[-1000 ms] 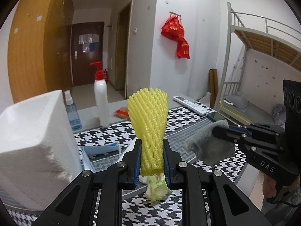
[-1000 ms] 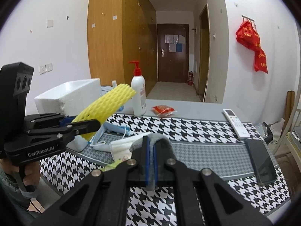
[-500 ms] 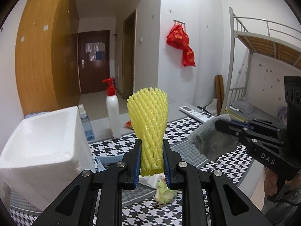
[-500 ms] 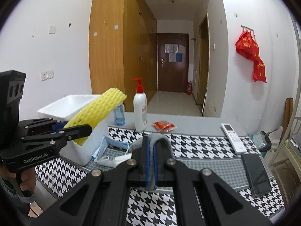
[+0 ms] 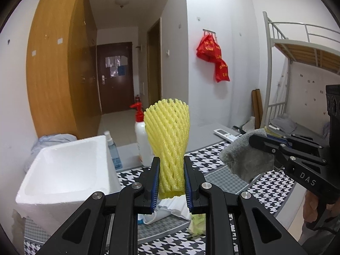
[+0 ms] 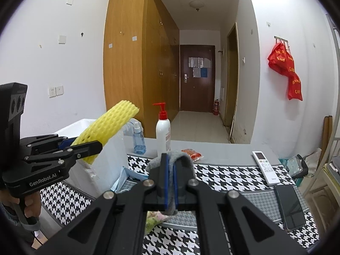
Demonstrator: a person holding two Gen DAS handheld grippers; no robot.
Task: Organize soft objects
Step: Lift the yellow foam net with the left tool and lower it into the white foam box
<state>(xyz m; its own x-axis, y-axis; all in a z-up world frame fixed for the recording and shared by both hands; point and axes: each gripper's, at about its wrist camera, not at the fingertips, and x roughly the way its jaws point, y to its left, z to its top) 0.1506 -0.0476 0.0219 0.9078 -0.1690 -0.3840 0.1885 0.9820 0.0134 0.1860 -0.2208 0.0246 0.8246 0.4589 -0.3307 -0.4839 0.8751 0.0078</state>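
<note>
In my left gripper (image 5: 171, 182) I have the yellow foam net (image 5: 167, 142) clenched at its lower end; it stands upright between the blue pads, above the bench (image 5: 214, 163). The white foam box (image 5: 63, 170) is just to its left and lower. My right gripper (image 6: 170, 183) is fully closed on the grey cloth (image 6: 180, 157), which folds over the fingertips. Both things are held in the air, apart from each other.
</note>
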